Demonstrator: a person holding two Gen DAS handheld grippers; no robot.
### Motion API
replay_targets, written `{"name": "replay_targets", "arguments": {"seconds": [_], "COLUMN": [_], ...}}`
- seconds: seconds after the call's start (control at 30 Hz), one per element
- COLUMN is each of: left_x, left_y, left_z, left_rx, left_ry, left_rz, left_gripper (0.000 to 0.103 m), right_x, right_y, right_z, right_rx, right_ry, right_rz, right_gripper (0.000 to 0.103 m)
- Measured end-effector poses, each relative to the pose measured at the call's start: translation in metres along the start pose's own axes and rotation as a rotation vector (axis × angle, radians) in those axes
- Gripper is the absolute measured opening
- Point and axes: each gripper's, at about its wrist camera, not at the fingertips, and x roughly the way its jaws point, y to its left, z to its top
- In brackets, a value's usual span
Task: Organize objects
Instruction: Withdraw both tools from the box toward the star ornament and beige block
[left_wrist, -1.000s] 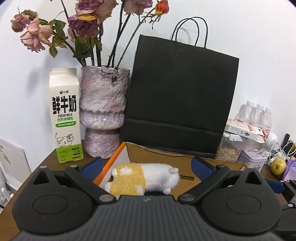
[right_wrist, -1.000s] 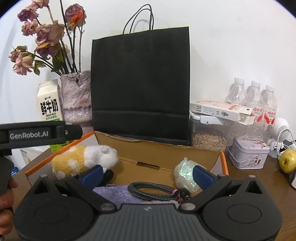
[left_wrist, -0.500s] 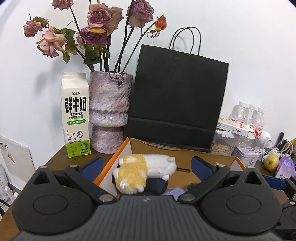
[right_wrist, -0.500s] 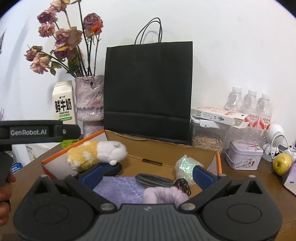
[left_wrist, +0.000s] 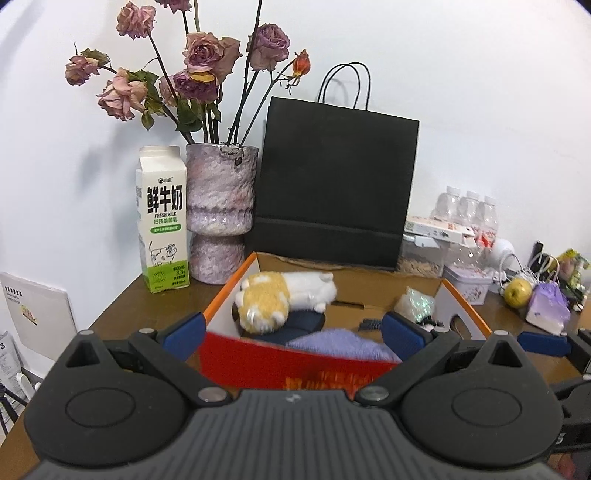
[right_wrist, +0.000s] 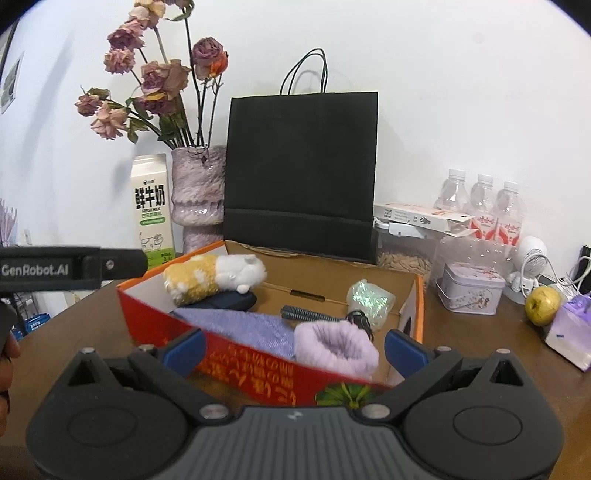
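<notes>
Currently both grippers hover in front of an open cardboard box (right_wrist: 419, 295) on a brown table (right_wrist: 480, 343). Left gripper (left_wrist: 293, 332): fingers spread wide, nothing between them. Right gripper (right_wrist: 293, 349): fingers likewise spread wide and empty, positioned just short of the box's red front wall.

Box contents:
- A yellow and white plush toy (right_wrist: 214, 278) lies at the left rear, resting on a dark blue item (right_wrist: 236, 301).
- A purple cloth (right_wrist: 240, 325) covers the front floor area.
- A fuzzy lilac cuff (right_wrist: 336, 349) sits at the front right, touching the cloth.
- A braided cable (right_wrist: 306, 314) lies behind the cuff.
- A glittery packet (right_wrist: 371, 301) stands near the right wall.

Behind the box stand a black paper bag (right_wrist: 301, 173), a vase (right_wrist: 197, 192) of dried roses and a milk carton (right_wrist: 152, 210). To the right are a small tin (right_wrist: 472, 288) and an apple (right_wrist: 543, 304).
</notes>
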Motion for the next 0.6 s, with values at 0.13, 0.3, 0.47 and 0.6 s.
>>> {"name": "replay_targets", "arguments": {"seconds": [0.13, 0.3, 0.47, 0.6], "left_x": [-0.019, -0.042, -0.057, -0.066], "left_y": [0.000, -0.002, -0.002, 0.000], "left_z": [-0.009, -0.022, -0.033, -0.044], "left_rx": [0.012, 0.037, 0.048, 0.058], "left_ry": [-0.004, -0.013, 0.003, 0.023], "left_rz": [-0.010, -0.018, -0.024, -0.023], "left_gripper": [0.103, 0.103, 0.103, 0.103], "right_x": [-0.018, -0.041, -0.061, -0.070], "right_y": [0.005, 0.010, 0.012, 0.013], "right_z": [-0.011, -0.024, -0.038, -0.049], "right_rx": [-0.011, -0.018, -0.012, -0.006], "right_ry": [0.000, 0.000, 0.010, 0.030], "right_rz": [0.005, 0.004, 0.002, -0.001], "right_gripper": [0.103, 0.103, 0.103, 0.103]}}
